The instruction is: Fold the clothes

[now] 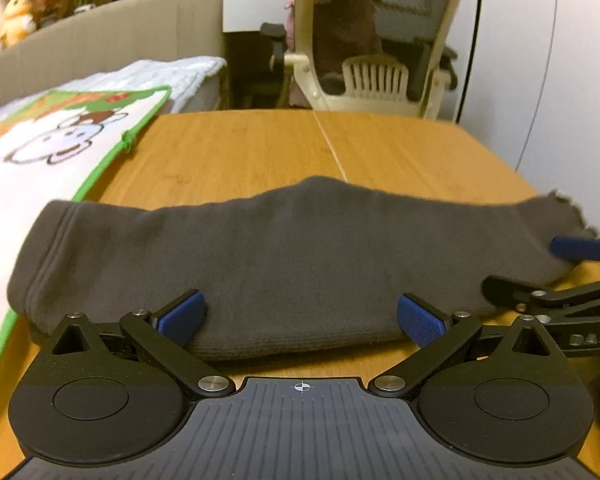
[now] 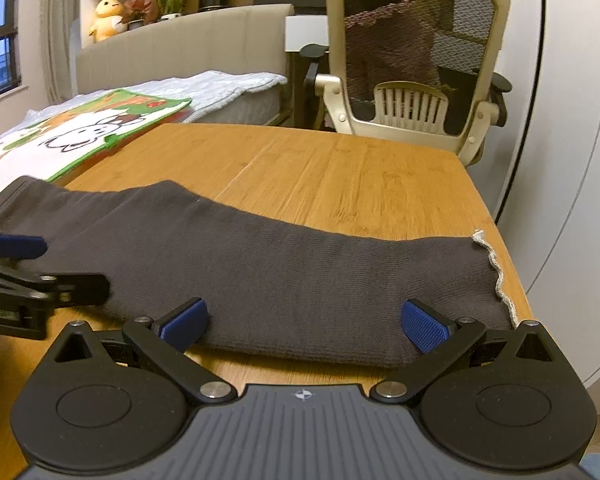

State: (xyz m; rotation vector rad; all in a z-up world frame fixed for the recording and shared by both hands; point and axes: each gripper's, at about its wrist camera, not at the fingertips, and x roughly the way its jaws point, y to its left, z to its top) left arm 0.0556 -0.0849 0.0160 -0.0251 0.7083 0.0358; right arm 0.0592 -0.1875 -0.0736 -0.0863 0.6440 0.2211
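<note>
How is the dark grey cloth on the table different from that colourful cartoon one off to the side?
The dark grey folded knit garment is plain, while the white cartoon-print cloth with a green border carries a bright picture. The grey one lies across the middle of the wooden table, just ahead of both open grippers; the cartoon one sits at the table's left edge, untouched. Both lie flat.

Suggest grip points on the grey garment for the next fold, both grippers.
Take the near long edge of the grey garment, coming in low from the near side. It lies flat and stretched crosswise on the wooden table, and both open grippers already straddle that edge: left gripper toward the hemmed end, right gripper toward the frayed end. Probably pinch there, then carry it away from you.
</note>
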